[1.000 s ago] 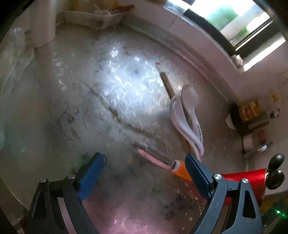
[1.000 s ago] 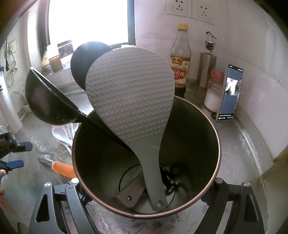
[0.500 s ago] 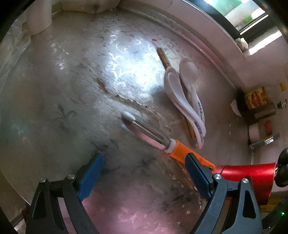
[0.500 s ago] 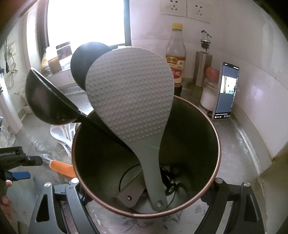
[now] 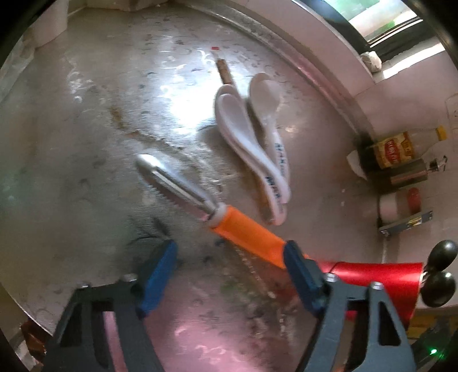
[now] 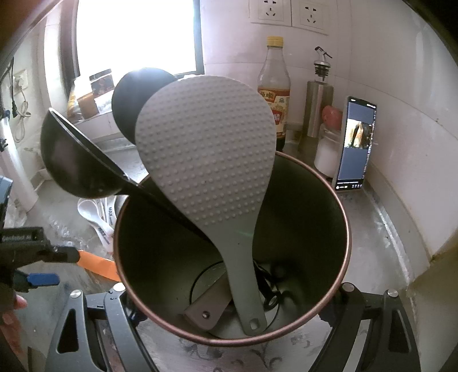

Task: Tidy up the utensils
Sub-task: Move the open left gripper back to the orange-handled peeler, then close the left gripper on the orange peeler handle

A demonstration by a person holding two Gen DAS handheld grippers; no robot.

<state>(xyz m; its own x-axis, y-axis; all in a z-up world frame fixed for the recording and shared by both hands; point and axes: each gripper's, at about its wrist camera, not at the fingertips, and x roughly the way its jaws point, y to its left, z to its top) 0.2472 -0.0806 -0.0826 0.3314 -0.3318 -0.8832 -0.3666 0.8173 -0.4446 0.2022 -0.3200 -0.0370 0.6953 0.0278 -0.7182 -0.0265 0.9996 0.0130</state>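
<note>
A peeler (image 5: 246,231) with an orange handle and a metal blade lies on the steel counter (image 5: 86,143). My left gripper (image 5: 229,274) hovers just before it and its jaws have just been closing. The handle's end reaches the right fingertip (image 5: 297,269), and nothing is pressed between the pads. Two white soup spoons (image 5: 243,134) lie beyond, over a wooden stick (image 5: 224,71). My right gripper (image 6: 232,289) is shut on the red utensil holder (image 6: 346,229), which holds a grey rice paddle (image 6: 206,148) and a black ladle (image 6: 71,160). The left gripper (image 6: 57,266) also shows in the right wrist view, beside the peeler (image 6: 97,264).
Behind the holder stand a vinegar bottle (image 6: 273,94), a steel oil dispenser (image 6: 319,106), a white jar (image 6: 326,157) and a propped phone (image 6: 356,146). The tiled wall and window ledge (image 5: 329,71) bound the counter. A white roll (image 5: 48,23) stands at the far left corner.
My left gripper has moved forward over the counter to the peeler, whose handle end now sits by the right finger. Its jaws have narrowed. The right gripper and holder stay put.
</note>
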